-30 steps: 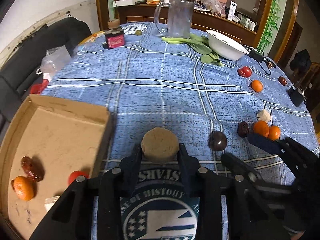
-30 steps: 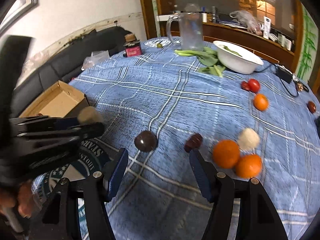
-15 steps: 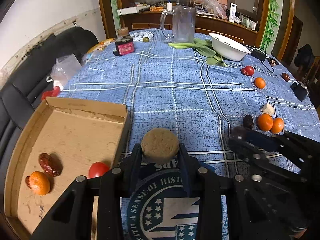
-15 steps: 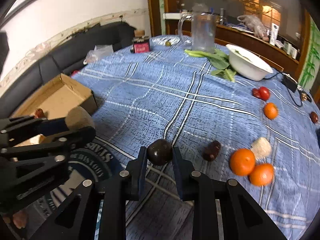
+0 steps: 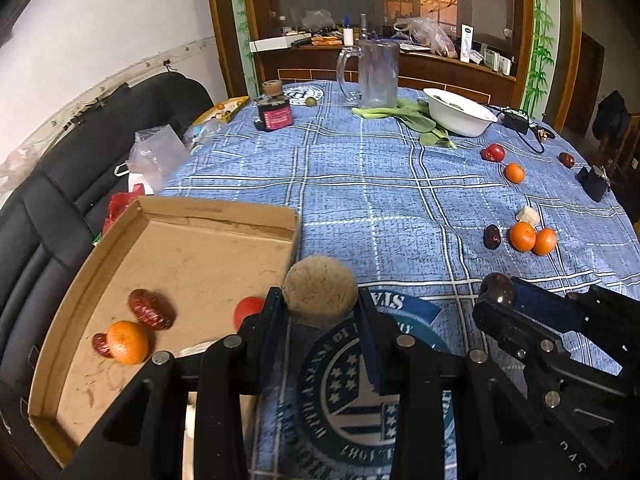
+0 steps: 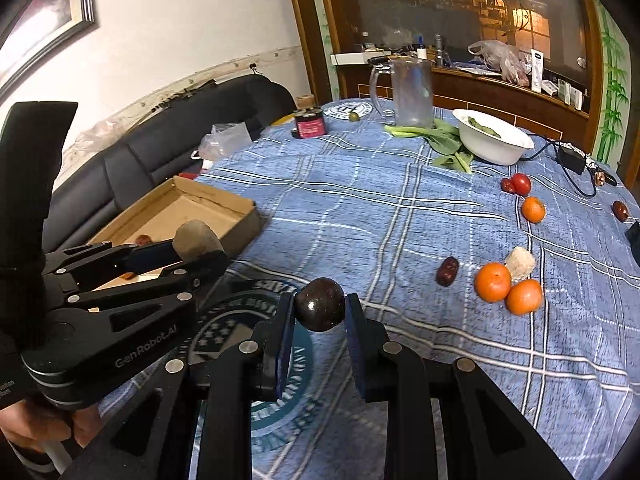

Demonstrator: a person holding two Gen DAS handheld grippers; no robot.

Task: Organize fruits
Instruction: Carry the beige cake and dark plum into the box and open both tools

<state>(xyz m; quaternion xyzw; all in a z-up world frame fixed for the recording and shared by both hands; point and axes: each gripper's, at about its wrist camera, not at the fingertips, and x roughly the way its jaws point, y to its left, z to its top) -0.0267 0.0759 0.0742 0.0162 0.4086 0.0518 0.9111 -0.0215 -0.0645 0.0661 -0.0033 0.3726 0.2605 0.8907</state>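
My left gripper (image 5: 320, 306) is shut on a round tan-brown fruit (image 5: 320, 290), held just past the right wall of the cardboard box (image 5: 218, 212). Inside the box lie an orange (image 5: 128, 342), a red date (image 5: 151, 314) and a red tomato (image 5: 246, 310). My right gripper (image 6: 319, 314) is shut on a dark purple round fruit (image 6: 320, 309), lifted above the blue cloth; the same dark purple round fruit (image 5: 496, 288) shows at lower right in the left wrist view. Two oranges (image 6: 508, 288), a date (image 6: 447, 271) and a pale chunk (image 6: 520, 263) lie on the cloth to the right.
A blue checked tablecloth (image 5: 380, 184) covers the table. At the back stand a glass jug (image 5: 378, 74), a white bowl (image 5: 460, 116) with greens, and a dark jar (image 5: 274, 114). More fruit, a tomato (image 6: 520, 184) and an orange (image 6: 533, 209), lies far right. A black sofa (image 5: 48, 208) runs along the left.
My right gripper shut on the dark purple fruit and lifted it off the cloth. Both grippers moved back and up toward the box; more of the box is in view.
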